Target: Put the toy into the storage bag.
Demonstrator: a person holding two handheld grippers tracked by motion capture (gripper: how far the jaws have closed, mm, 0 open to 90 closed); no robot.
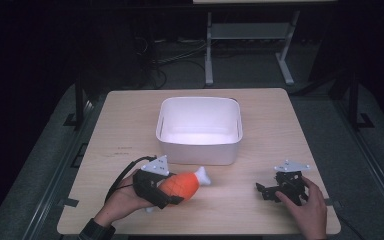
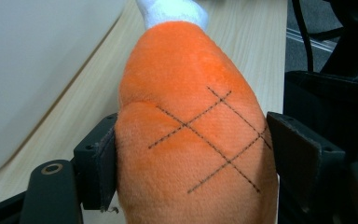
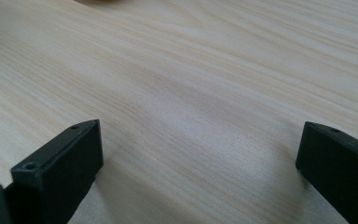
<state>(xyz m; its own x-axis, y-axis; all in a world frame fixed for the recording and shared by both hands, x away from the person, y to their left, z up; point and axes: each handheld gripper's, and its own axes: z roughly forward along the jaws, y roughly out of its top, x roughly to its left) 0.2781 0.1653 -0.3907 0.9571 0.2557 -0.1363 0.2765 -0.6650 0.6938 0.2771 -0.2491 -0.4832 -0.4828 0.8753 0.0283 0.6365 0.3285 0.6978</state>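
An orange plush drumstick (image 1: 182,184) with a white bone end points toward the white bin (image 1: 199,150). My left gripper (image 1: 172,192) is shut on its fat orange body, a little above the table at the front left. In the left gripper view both black pads press into the plush drumstick (image 2: 191,116), which has a stitched cross-hatch pattern. My right gripper (image 1: 264,190) rests on the table at the front right, held by a hand. In the right gripper view its jaws stand wide apart, and my right gripper (image 3: 200,149) has only bare wood between them.
The white bin stands empty at the middle of the light wooden table (image 1: 130,130), just behind the drumstick. A grey frame (image 1: 250,35) and cables lie on the dark floor beyond the table's far edge. The table's edges drop off close on both sides.
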